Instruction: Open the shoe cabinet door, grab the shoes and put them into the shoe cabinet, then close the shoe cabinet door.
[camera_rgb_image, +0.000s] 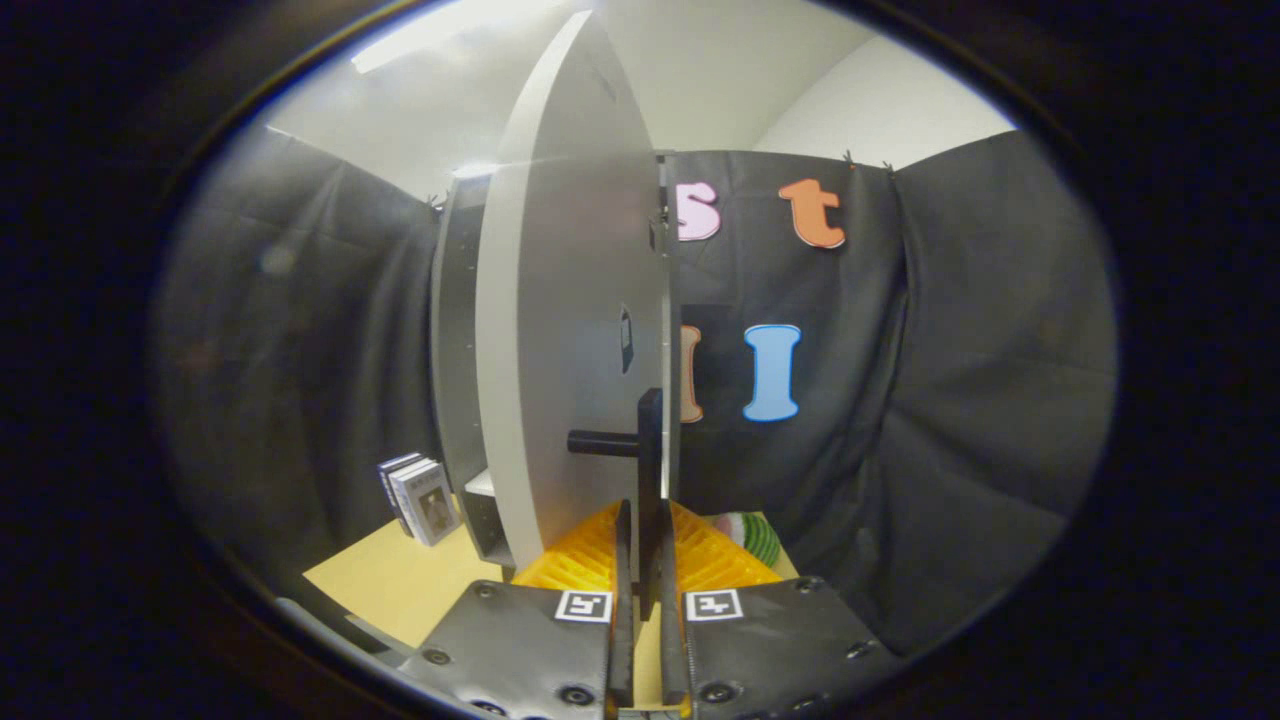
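Note:
The pale grey cabinet door stands swung out, almost edge-on to me. Its black handle is a vertical bar on a short stem that sticks out from the door face. My gripper is shut on the lower end of that bar, with one finger pressed on each side of it. Left of the door, behind it, I see the cabinet body with its dark side panel and a pale shelf edge low down.
The cabinet stands on a tan tabletop. A small stack of books leans left of the cabinet. A yellow ribbed object lies just below the door, and a green and white striped thing lies right of it.

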